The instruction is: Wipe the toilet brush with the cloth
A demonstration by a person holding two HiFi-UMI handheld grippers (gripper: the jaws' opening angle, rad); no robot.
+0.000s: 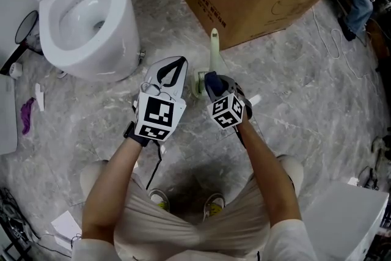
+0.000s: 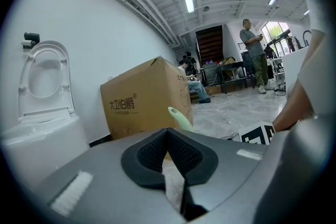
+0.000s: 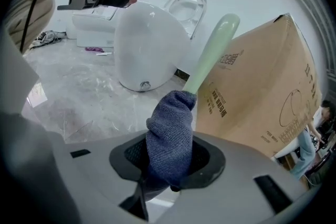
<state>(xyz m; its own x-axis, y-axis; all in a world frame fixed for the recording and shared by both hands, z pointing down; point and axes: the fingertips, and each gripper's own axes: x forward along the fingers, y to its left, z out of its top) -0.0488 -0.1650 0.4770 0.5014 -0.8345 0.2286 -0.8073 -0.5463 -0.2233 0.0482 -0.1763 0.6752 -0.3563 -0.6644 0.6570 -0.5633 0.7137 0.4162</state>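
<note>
Knitted cloth point(image 3: 169, 134) pinched in right gripper point(image 3: 170, 162) touches smooth green toilet brush point(image 3: 210, 55); left gripper point(image 2: 168, 134) closed.

left claw point(image 2: 168, 136) and right claw point(image 3: 169, 155) closed, adjacent

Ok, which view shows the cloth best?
Right gripper view: the cloth sits centre, clamped in the right gripper, touching the green brush handle. Head view shows only a dark scrap; left gripper view, none.

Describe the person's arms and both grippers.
The left gripper and right gripper: grey shells, black ribbed pads lining the tongs, a white cube with black square markers on each. Forearms bare, short pale sleeves, black wrist coverings, thin black cable beside the left forearm.
</note>
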